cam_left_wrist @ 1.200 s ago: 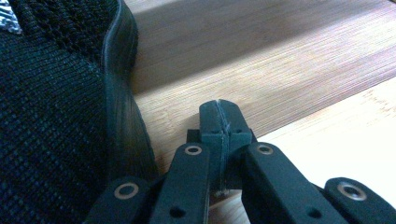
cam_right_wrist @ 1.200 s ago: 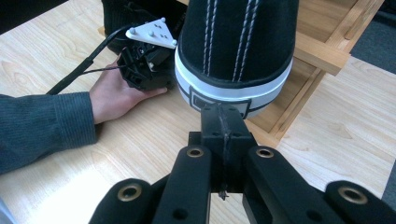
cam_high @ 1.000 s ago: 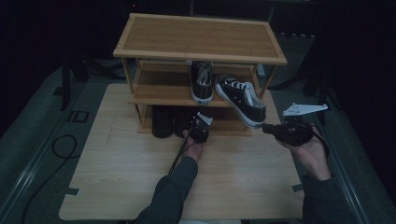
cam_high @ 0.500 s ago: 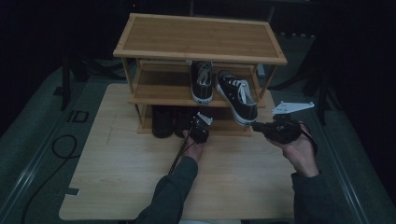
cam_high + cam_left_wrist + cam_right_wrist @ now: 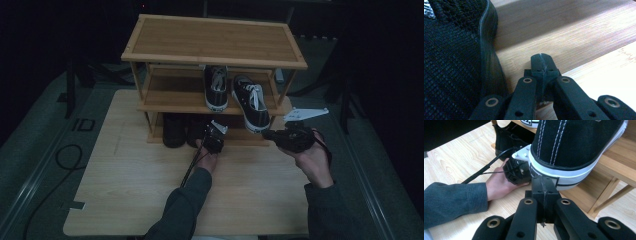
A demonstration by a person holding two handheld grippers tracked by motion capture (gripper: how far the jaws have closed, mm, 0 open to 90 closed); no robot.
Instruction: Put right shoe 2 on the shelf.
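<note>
My right gripper (image 5: 543, 185), jaws closed and empty, sits at the heel of the black sneaker (image 5: 252, 102) overhanging the rack's (image 5: 215, 60) middle shelf at 3 o'clock. I judge a straight heel push is best. Left gripper (image 5: 541, 62), closed, rests beside the dark shoes (image 5: 175, 131) below.

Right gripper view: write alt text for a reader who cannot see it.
The shut black right tongs press their tips against the white rubber heel of a black canvas sneaker overhanging a wooden shelf. Beyond them, a hand in a grey sleeve holds the other black tongs beside dark shoes on the light wooden table.
</note>
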